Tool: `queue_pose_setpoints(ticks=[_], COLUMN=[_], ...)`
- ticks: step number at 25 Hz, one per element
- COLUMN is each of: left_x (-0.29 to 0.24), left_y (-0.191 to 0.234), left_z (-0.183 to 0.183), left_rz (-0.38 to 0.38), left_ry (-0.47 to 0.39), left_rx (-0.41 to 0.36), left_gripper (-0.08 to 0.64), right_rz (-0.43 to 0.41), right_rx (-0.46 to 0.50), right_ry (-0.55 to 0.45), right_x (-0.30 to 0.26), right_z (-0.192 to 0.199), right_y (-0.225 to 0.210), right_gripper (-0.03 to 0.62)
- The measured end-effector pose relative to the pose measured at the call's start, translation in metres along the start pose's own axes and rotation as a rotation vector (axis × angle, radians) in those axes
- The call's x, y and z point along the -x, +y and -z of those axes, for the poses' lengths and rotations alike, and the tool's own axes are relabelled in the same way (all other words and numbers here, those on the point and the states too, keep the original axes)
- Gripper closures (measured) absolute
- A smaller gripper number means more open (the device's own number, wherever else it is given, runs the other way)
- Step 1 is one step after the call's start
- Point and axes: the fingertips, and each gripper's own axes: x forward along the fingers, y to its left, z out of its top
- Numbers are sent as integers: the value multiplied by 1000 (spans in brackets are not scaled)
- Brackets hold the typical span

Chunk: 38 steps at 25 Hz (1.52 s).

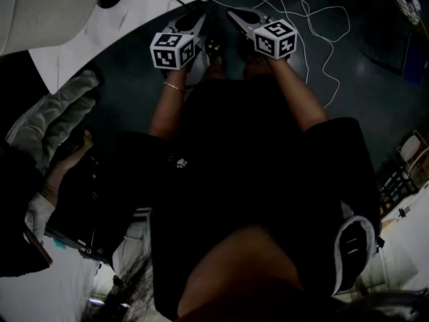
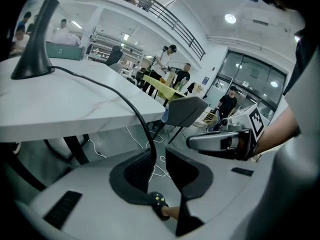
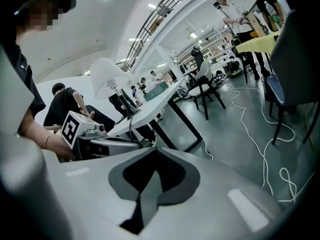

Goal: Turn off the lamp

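Head and tong-camera views of a seated person beside a white marble-patterned desk [image 2: 75, 111]. The lamp [image 3: 109, 80] stands on this desk: a broad white shade [image 1: 40, 9] on a dark stem that widens into a dark, round, cone-shaped base [image 2: 34, 54]. A black cord [image 2: 117, 96] runs from the base across the desktop, over the near edge and down toward the grey floor [image 3: 235, 129]. Whether the lamp is lit cannot be told. The left tongs [image 2: 159, 151] are released, the jaws apart with only the floor and a black shoe [image 2: 159, 202] showing through the gap; the cord hangs just beyond the left jaw. The right tongs [image 3: 152, 150] are clenched tip to tip on nothing. Both tongs are held side by side over the floor, off the desk's edge and apart from the lamp.
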Motion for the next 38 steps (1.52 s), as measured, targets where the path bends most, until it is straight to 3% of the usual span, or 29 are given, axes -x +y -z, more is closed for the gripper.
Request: queue_pose_setpoints(ticks=[10,15,21,25,30,38], left_x=[8,18,26,31,37,47], left_y=[8,14,9,2,-11,-36], left_z=[4,13,15,4,-18,-58], left_rz=[-70,-107,-98,-86,-78,-27], left_ry=[1,4,-23,-53,-117,-227], left_rx=[22,80,124,103,57,-39], left_gripper=[455,451,453,457,551,554], right_rz=[11,20,23,20,13,-15], right_rx=[-17,-27,-41,-43,-37,-6], right_ry=[-24,-40,-72,-93,-120,-175], right_x=[4,6,13,18,25,36], right_z=[-2,-5,-14,-26,-44,-76], right_y=[1,2,2,1,1,16], right_gripper=[590,591,589,591,590,591])
